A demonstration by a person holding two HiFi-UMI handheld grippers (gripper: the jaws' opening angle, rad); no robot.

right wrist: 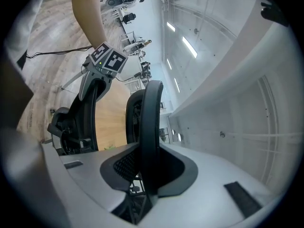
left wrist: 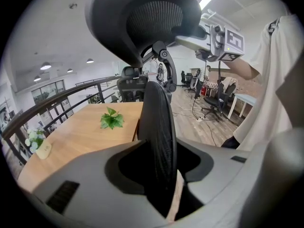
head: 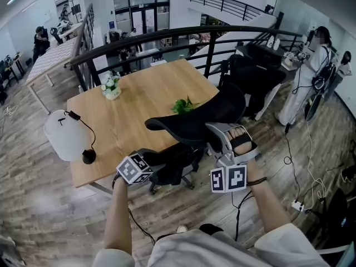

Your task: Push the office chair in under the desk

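By wooden desk (head: 139, 99) — L gripper (left wrist: 159, 175) & R gripper (right wrist: 149, 167) jaws clamp curved black-mesh back of chair (head: 194, 121).

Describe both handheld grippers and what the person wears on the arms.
The left gripper and right gripper have matte grey tongs. The left cube and right cube are white with black square markers. A black cable hangs below the left one. There is a short pale sleeve on each arm, and a black strap crosses the right hand.

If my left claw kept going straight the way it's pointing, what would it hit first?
The office chair's backrest: its edge already stands between the left claw's jaws. Past it lies the desk; how far is unclear.
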